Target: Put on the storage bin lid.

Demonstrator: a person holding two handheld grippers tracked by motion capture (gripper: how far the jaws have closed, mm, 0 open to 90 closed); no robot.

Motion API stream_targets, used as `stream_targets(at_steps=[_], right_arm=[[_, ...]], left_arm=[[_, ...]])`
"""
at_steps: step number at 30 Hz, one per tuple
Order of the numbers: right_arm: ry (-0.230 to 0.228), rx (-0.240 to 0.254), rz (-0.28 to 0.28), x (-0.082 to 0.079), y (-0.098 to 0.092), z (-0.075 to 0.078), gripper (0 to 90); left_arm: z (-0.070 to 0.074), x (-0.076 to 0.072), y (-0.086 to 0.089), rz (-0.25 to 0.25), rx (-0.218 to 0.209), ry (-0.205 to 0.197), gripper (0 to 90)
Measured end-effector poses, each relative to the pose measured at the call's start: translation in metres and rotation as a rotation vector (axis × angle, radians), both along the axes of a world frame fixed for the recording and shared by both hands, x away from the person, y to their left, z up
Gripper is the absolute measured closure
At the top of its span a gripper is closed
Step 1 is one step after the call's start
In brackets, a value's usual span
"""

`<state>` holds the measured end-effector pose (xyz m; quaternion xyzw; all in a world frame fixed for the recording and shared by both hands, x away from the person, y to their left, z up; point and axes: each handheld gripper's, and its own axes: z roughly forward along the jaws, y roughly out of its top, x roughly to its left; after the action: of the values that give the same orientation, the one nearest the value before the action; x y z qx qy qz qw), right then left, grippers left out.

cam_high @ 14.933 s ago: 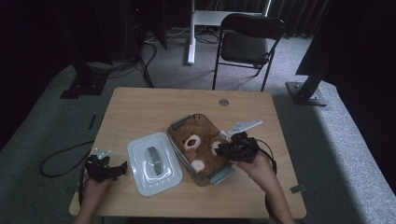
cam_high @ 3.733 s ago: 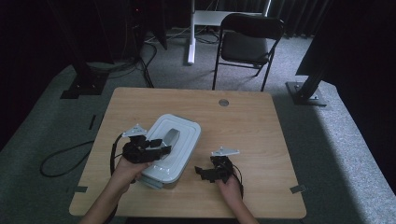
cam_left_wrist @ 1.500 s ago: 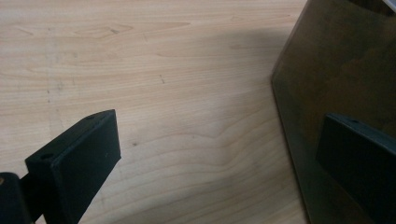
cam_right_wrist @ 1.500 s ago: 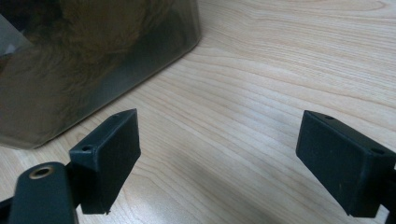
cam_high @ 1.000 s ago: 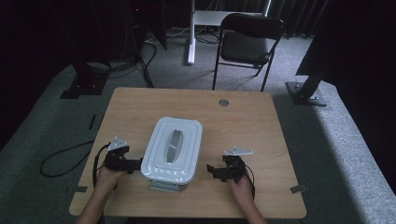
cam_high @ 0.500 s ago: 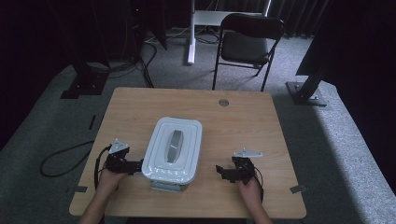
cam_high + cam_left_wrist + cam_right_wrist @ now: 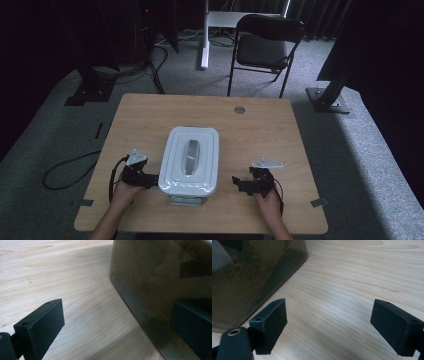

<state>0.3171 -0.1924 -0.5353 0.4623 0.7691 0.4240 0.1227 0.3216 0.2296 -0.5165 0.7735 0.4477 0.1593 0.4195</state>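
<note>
A clear-walled container [image 7: 190, 186] with a white lid [image 7: 190, 159] stands upright in the middle of the wooden table [image 7: 260, 135]. My left gripper [image 7: 151, 180] rests on the table at the container's left front corner, open, nearly touching its wall. In the left gripper view, the left gripper [image 7: 115, 327] has one jaw close against the brownish wall [image 7: 155, 282] and nothing between the jaws. My right gripper [image 7: 238, 183] lies open on the table, a short way right of the container. The right gripper view shows the right gripper [image 7: 333, 325] over bare wood, with the container wall [image 7: 249, 277] at upper left.
A small round grommet [image 7: 239, 109] is set in the table near its far edge. A black folding chair [image 7: 265, 45] stands behind the table. A cable [image 7: 65, 172] loops on the carpet to the left. Dark stand bases [image 7: 327, 97] flank the table.
The lid, earlier beside the open container, now covers it. The container has moved to the table's middle and straightened. Both grippers have let go and rest low beside it.
</note>
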Motion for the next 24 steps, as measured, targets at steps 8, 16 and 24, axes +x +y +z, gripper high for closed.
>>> stream_targets(at_steps=[8, 16, 24], right_arm=[[-0.013, -0.018, -0.050, -0.005, -0.015, -0.004, 13.0], [-0.060, -0.092, -0.152, -0.012, -0.038, -0.014, 12.3], [-0.084, -0.092, -0.227, -0.021, -0.060, -0.018, 12.2]], left_arm=[[-0.008, -0.005, 0.009, 0.024, 0.006, -0.008, 1.3], [-0.020, -0.014, 0.035, 0.132, 0.014, 0.000, 1.3], [-0.025, -0.027, 0.053, 0.233, 0.045, -0.008, 1.3]])
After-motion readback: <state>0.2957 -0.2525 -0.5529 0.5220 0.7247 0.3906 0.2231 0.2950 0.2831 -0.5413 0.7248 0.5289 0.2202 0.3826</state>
